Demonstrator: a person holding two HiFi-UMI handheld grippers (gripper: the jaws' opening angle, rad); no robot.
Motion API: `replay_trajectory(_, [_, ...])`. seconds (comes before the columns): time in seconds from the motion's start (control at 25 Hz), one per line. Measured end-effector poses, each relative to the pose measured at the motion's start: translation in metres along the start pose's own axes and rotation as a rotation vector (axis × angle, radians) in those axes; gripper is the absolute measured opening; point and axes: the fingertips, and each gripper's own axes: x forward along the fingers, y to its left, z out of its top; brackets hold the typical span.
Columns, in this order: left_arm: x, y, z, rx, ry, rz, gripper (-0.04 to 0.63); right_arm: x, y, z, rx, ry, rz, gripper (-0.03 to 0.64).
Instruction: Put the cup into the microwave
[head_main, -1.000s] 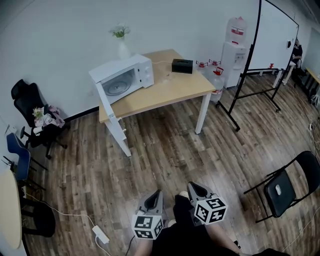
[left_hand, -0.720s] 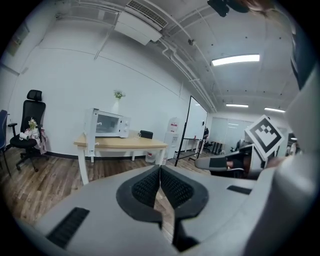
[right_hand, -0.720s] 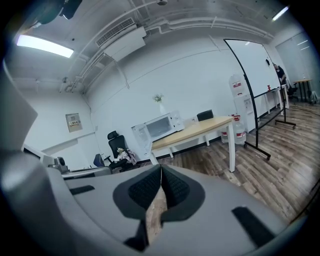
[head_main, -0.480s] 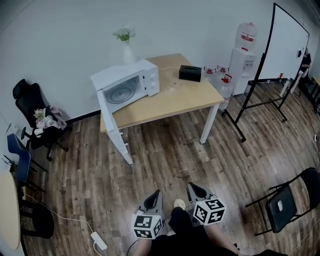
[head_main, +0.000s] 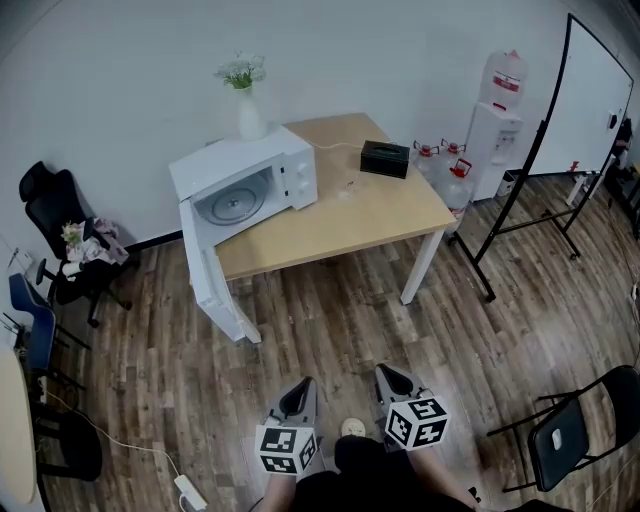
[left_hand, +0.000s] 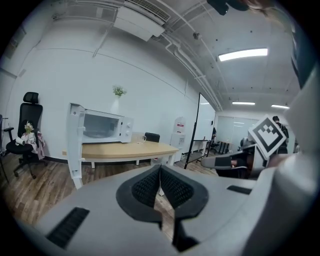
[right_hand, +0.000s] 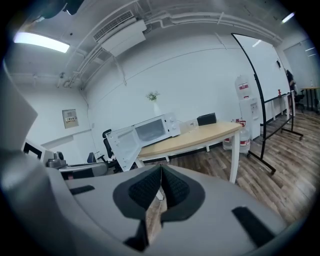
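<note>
Head view: high, facing forward and steeply down, well back from the table (head_main: 350, 215) — left gripper (head_main: 303, 388) and right gripper (head_main: 386, 373) at its near edge. Gripper views: low, almost level, each looking past its own jaws toward the far table. All three share table and microwave (head_main: 235, 158).

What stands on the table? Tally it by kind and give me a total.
Microwave: 1
Vase: 1
Black box: 1
Cup: 1
Total on the table: 4
</note>
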Motion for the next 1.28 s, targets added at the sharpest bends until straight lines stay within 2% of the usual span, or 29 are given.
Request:
replay_trajectory(0.4, [0.053,0.017,-0.004,-0.005,0.042,0.042,0.005,0.046,-0.038,0.011,0.018,0.018,0.034,-0.006])
replay_trajectory(0.88, [0.081,0.009,0.002,-0.008,0.054,0.032,0.005,0.062,-0.051,0.013,0.045,0.051,0.061,-0.006])
replay_trajectory(1.04, [0.086,0.012,0.0,-0.018,0.071,0.035,0.005,0.062,-0.057,0.012,0.079,0.055,0.052,-0.006])
replay_trajectory(1.28, [0.107,0.015,-0.001,-0.011,0.079,0.004,0.005,0.074,-0.067,0.024,0.049,0.018,0.015,-0.006])
